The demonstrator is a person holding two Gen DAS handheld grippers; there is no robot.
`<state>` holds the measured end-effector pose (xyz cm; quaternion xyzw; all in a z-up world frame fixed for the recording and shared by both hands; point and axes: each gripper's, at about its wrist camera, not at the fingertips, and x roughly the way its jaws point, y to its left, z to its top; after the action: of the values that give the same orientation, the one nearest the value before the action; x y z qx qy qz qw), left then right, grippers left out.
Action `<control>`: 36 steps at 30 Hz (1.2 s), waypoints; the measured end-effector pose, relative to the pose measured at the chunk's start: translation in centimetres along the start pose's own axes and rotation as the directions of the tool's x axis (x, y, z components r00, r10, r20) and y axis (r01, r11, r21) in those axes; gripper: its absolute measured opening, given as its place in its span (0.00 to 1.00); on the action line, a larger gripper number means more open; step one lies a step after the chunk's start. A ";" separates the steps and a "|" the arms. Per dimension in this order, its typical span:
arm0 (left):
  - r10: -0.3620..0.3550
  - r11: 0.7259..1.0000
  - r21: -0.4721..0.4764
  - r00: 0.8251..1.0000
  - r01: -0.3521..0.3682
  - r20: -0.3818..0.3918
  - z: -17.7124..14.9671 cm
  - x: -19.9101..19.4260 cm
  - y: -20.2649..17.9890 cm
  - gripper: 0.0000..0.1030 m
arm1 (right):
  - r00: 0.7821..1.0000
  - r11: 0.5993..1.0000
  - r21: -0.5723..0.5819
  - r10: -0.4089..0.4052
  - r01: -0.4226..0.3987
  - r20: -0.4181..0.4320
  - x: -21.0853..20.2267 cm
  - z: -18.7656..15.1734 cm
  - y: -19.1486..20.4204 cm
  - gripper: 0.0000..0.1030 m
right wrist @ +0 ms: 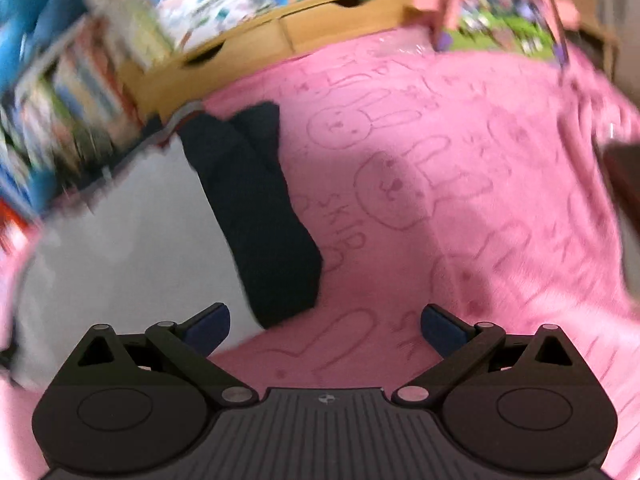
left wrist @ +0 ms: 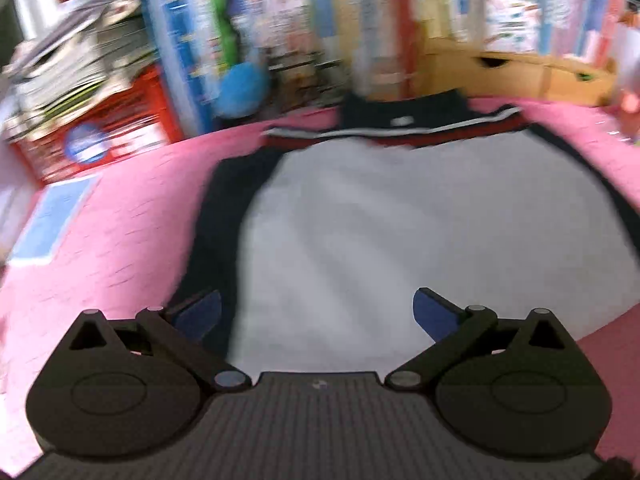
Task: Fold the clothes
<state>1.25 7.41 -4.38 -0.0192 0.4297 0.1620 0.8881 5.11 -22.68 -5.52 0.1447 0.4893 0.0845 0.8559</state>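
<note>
A white shirt (left wrist: 400, 216) with navy sleeves and a red-and-navy collar band lies flat on a pink blanket (left wrist: 120, 240). My left gripper (left wrist: 318, 314) hovers open over the shirt's near hem, nothing between its blue pads. In the right wrist view the same shirt (right wrist: 120, 232) fills the left side, its navy sleeve (right wrist: 264, 216) folded alongside the white body. My right gripper (right wrist: 326, 330) is open above the pink blanket (right wrist: 460, 200), just right of the sleeve's end. Both views are motion-blurred.
Shelves of books (left wrist: 280, 20) and a stack of magazines (left wrist: 72, 64) stand behind the blanket. A wooden drawer unit (right wrist: 280, 28) borders its far edge. A blue card (left wrist: 52, 216) lies at the left. The blanket is printed with rabbit outlines (right wrist: 400, 184).
</note>
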 end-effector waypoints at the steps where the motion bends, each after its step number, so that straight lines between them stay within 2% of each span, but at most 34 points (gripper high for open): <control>1: -0.024 1.000 0.013 1.000 0.024 0.001 0.3 0.3 -1.0 1.00 | 0.999 0.998 0.059 0.039 -0.038 -0.009 0.0 0.1 -0.6 1.00; 3: -0.064 0.997 0.047 0.998 0.064 -0.003 0.7 1.1 -3.1 1.00 | 0.994 0.979 0.174 0.106 -0.101 -0.019 0.2 0.3 -1.3 1.00; 5: -0.087 0.992 0.088 0.996 0.089 -0.027 0.6 2.0 -5.1 1.00 | 0.991 0.965 0.229 0.131 -0.125 -0.010 0.4 0.8 -1.4 1.00; 9: -0.096 0.986 0.129 0.989 0.110 -0.113 -0.4 4.0 -7.3 1.00 | 0.986 0.962 0.223 0.165 -0.157 -0.018 1.0 1.8 -0.7 0.92; 15: -0.137 0.987 0.064 0.978 0.148 -0.156 -1.0 5.1 -6.3 1.00 | 0.953 0.923 0.289 0.291 -0.254 -0.090 1.8 0.4 1.1 0.88; 18: -0.141 0.986 0.067 0.978 0.152 -0.156 -1.1 5.1 -6.4 1.00 | 0.959 0.928 0.275 0.278 -0.252 -0.062 1.9 0.1 2.0 0.88; 26: -0.144 0.986 0.069 0.979 0.155 -0.142 -1.2 5.2 -6.5 1.00 | 0.964 0.898 0.357 0.264 -0.257 0.029 3.5 2.0 1.1 0.88; 29: -0.147 0.985 0.069 0.979 0.158 -0.138 -1.3 5.2 -6.4 1.00 | 0.971 0.907 0.351 0.238 -0.231 0.024 3.9 2.8 1.5 0.87; 32: -0.149 0.985 0.070 0.980 0.159 -0.133 -1.3 5.2 -6.4 1.00 | 0.962 0.917 0.295 0.270 -0.269 0.038 3.3 3.4 2.6 0.85; 34: -0.150 0.985 0.070 0.980 0.160 -0.130 -1.4 5.2 -6.4 1.00 | 0.968 0.931 0.269 0.249 -0.247 0.029 3.3 3.5 2.9 0.85; 35: -0.150 0.985 0.071 0.980 0.160 -0.129 -1.4 5.2 -6.4 1.00 | 0.971 0.928 0.290 0.240 -0.235 0.019 3.7 3.5 2.5 0.84; 36: -0.151 0.984 0.072 0.980 0.161 -0.128 -1.4 5.2 -6.4 1.00 | 0.973 0.923 0.314 0.231 -0.222 0.008 4.1 3.5 2.2 0.77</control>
<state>5.12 2.52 -9.90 -0.0264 0.4865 0.0728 0.8702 10.23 -20.03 -6.49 0.3330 0.4888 0.1063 0.7993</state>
